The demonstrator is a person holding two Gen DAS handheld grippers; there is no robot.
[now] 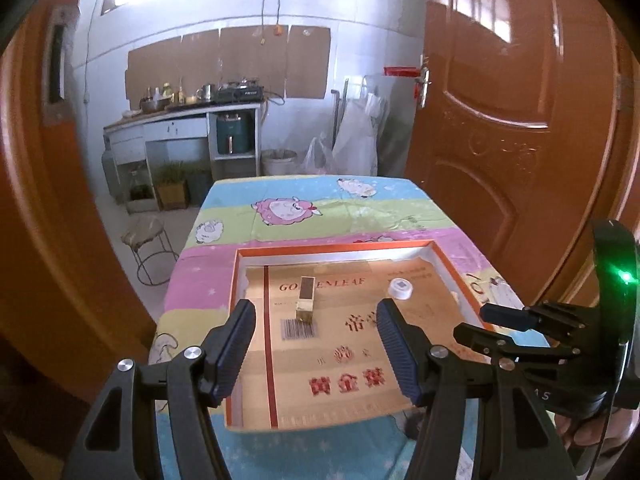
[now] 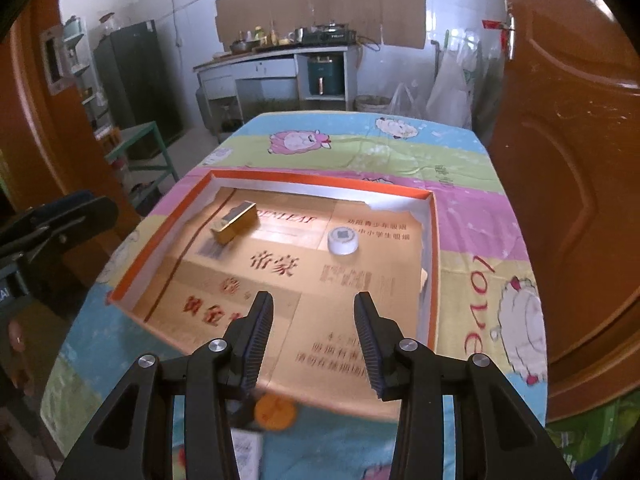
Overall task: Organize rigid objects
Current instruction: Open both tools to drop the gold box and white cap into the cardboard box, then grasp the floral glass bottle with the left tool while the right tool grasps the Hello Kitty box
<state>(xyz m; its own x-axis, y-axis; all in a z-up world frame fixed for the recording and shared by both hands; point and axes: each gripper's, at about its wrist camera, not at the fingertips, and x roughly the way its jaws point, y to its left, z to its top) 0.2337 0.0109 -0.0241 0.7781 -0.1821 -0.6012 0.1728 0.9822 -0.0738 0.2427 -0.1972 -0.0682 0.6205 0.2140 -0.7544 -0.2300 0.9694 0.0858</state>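
A shallow orange-rimmed box [image 1: 236, 292] [image 2: 160, 236] lined with printed tan card lies on the table. Inside it rest a small gold box [image 1: 306, 298] [image 2: 236, 222] and a white round cap [image 1: 400, 289] [image 2: 342, 241]. My left gripper [image 1: 316, 320] hangs open above the box's near half, nothing between its fingers. My right gripper [image 2: 314, 312] is also open and empty, above the box's near edge. An orange disc [image 2: 276, 412] lies on the cloth below the right gripper, blurred. The right gripper's body [image 1: 520, 320] shows at the right of the left wrist view.
The table wears a striped cartoon-sheep cloth [image 1: 320, 208] [image 2: 472, 216]. Brown doors [image 1: 500, 120] [image 2: 580, 160] stand close on both sides. A stool [image 1: 148, 240] and a green bench [image 2: 136, 148] stand left of the table. A kitchen counter [image 1: 180, 120] lines the far wall.
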